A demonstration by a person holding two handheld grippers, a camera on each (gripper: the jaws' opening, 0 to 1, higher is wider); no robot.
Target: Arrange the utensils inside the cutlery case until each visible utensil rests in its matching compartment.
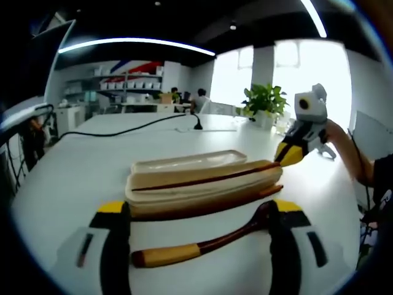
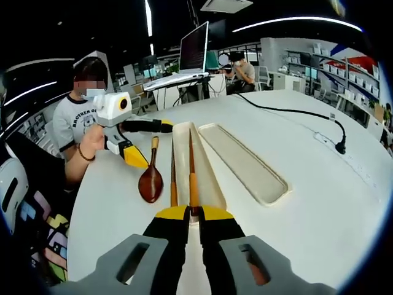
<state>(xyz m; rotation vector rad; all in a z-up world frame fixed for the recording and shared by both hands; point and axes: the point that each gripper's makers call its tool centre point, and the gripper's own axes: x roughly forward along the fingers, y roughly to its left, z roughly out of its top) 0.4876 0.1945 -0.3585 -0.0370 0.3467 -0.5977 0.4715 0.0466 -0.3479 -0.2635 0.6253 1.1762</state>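
Chopsticks step in hand: right gripper (image 2: 194, 216), jaws nearly closed, seemingly pinching a chopstick (image 2: 192, 178) lying in the case (image 2: 209, 175) on the counter (image 2: 307, 203); left gripper (image 1: 199, 236) wide open, straddling the spoon (image 1: 202, 244) beside the case, empty; next, seat the chopstick in its slot.

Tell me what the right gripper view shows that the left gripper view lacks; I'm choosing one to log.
Right gripper view: the right gripper shut on a chopstick, a second chopstick beside it, a person holding the left gripper, and a laptop.
Left gripper view: a potted plant, and the left gripper's open jaws either side of the spoon.
Both: the cutlery case, its lid, the spoon on the table and the cable.
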